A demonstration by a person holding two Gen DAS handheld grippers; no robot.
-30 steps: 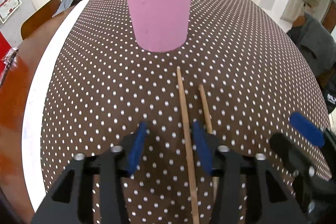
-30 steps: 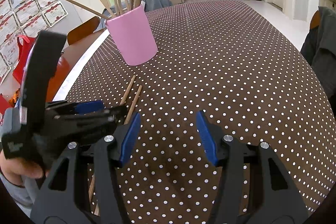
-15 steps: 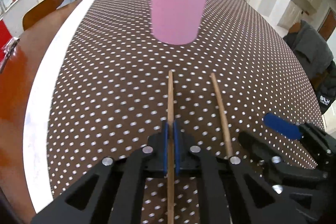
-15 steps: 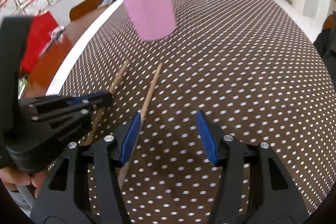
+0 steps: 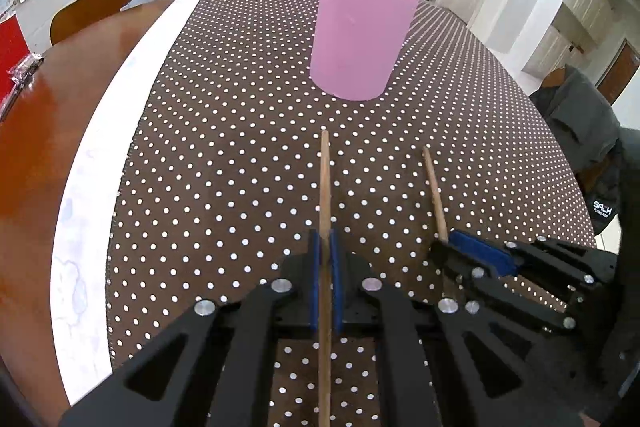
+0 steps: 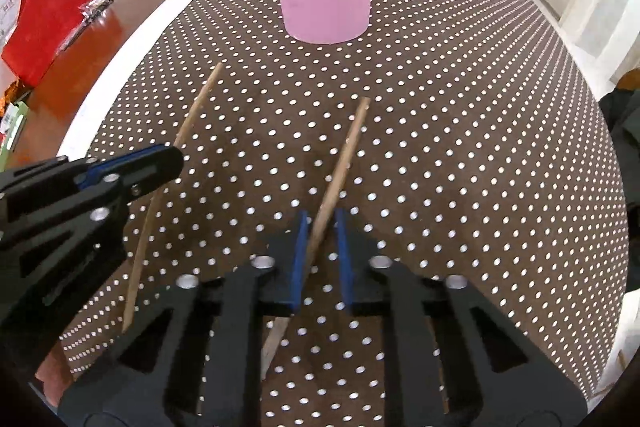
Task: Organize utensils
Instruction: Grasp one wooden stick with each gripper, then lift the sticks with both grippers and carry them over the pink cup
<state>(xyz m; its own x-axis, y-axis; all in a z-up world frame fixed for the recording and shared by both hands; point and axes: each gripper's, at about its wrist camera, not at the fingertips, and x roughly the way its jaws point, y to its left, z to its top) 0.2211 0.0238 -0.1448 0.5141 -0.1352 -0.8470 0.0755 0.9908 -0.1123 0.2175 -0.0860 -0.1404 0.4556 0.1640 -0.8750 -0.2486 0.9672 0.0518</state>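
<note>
Left wrist view: the left claw [image 5: 326, 259] is clenched on a thin round wooden chopstick [image 5: 325, 187] over the dotted brown worktop [image 5: 224, 147]; a smooth pink cylindrical cup [image 5: 360, 39] of sticks stands ahead

Right wrist view: the right claw [image 6: 322, 239] has narrowed around a second chopstick [image 6: 344, 159], blue pads [image 6: 300, 259] not quite pressing; a red bag [image 6: 44, 23] sits left

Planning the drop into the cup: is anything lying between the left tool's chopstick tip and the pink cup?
No: in the left wrist view, only bare polka-dot tablecloth lies between the chopstick and the pink cup.
</note>
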